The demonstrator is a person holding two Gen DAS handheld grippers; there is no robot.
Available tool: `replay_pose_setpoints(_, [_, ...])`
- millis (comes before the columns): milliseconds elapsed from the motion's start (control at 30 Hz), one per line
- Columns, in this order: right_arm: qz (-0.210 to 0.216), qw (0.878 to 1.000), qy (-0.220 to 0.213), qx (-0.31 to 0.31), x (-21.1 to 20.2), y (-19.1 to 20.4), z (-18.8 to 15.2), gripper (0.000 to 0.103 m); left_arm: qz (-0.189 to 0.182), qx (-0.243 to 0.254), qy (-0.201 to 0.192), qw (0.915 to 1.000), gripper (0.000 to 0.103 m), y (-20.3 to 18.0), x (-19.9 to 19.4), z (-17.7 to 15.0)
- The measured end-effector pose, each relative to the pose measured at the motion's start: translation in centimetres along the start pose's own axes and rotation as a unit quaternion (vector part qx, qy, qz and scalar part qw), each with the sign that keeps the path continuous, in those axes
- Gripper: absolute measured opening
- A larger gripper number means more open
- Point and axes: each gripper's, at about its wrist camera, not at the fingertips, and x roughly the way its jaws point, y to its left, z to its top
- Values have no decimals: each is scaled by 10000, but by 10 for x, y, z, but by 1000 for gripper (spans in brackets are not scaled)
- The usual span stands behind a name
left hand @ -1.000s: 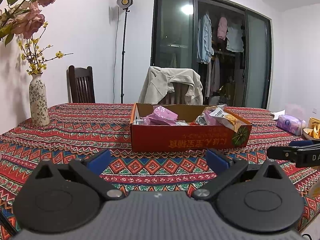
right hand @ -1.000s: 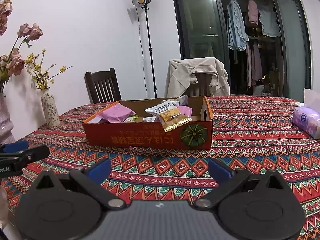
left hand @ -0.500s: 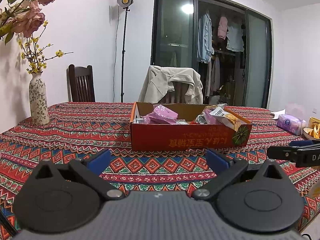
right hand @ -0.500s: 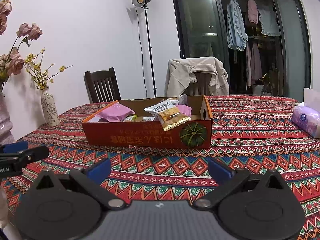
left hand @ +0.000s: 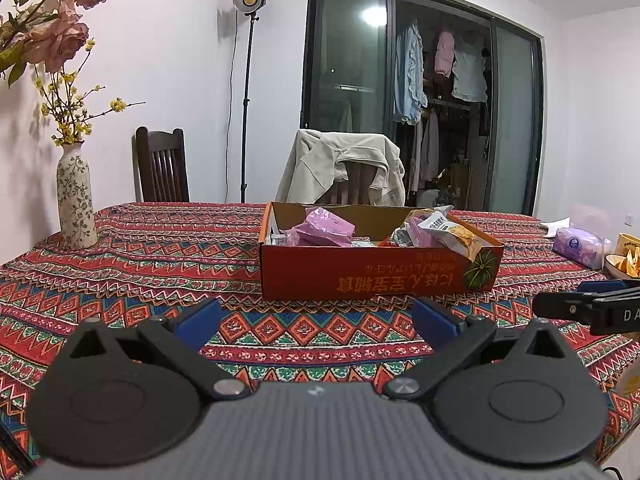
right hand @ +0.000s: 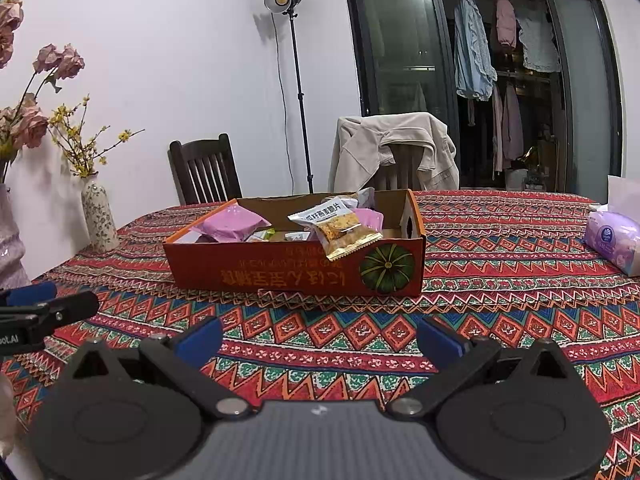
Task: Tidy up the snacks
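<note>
Your left gripper [left hand: 316,318] is spread wide with nothing between its blue pads, low over the tablecloth [left hand: 168,264] and well short of the snack box [left hand: 376,276]. Your right gripper [right hand: 318,336] is likewise released and empty, at about the same standoff; its tip also shows at the right edge of the left view.

The box is a shallow red cardboard tray near the middle of the table, its long side running left to right across your view, one long wall facing you. Orange Chinese characters on that wall read upside down, with a green pumpkin printed at its right end. Inside, a pink packet [right hand: 234,224] lies toward the left. An oat-crisp packet [right hand: 338,226] with Chinese lettering on a white header leans over the front rim near the pumpkin, its bottom edge hanging outside. Smaller wrappers sit between them, too small to read.

Only bare cloth lies between your fingers and the box. To the right sits a purple tissue pack [right hand: 612,240]; beyond it in the left view, a bowl of orange pieces [left hand: 624,264]. A floral vase [left hand: 74,200] stands far left. Behind the table, a jacket [left hand: 344,168] drapes one chair, beside a dark wooden chair [left hand: 162,168] and a studio light stand [left hand: 246,92].
</note>
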Motion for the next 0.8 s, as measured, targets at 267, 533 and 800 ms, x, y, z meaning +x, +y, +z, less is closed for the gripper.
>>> replay_pose_setpoints(267, [1, 10000, 3, -4, 0, 0, -1, 103, -5, 8, 1, 10000, 103, 0, 0, -1])
replay_pose_setpoints(533, [11, 10000, 14, -17, 2, -1, -5, 103, -11, 5, 10, 10000, 103, 0, 0, 0])
replay_pose_setpoints(800, [7, 10000, 26, -21, 1, -1, -5, 103, -25, 10, 14, 10000, 103, 0, 0, -1])
